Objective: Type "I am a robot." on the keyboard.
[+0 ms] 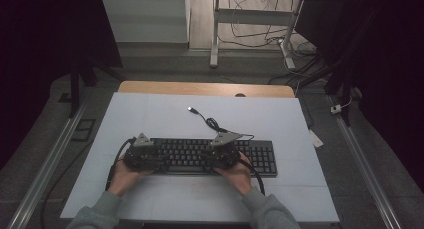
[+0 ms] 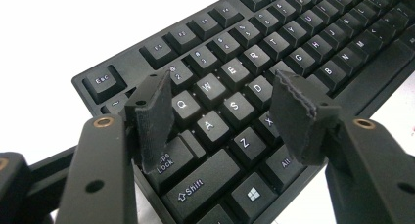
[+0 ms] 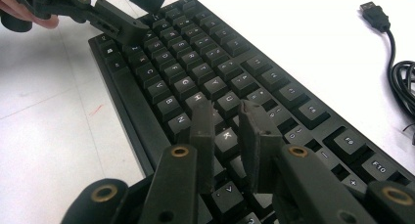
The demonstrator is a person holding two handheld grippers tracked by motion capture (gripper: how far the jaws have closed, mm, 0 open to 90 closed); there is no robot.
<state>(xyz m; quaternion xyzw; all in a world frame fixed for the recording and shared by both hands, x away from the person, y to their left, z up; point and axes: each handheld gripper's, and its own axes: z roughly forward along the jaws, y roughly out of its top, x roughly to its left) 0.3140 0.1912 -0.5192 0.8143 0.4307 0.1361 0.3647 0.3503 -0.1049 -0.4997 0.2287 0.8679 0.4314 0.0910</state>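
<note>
Both tools hover over the keyboard (image 1: 260, 159): left tool (image 2: 230, 111) at nine o'clock spread wide, right tool (image 3: 230, 136) at three o'clock slightly parted, neither grasping anything.

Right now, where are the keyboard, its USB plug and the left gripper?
keyboard (image 1: 260, 156), high view, number pad.
USB plug (image 3: 374, 13), right gripper view, plug body.
left gripper (image 2: 222, 106), left gripper view, between open jaws.

Probably a lab: desk frame (image 1: 215, 34), loose floor cables (image 1: 260, 34).
</note>
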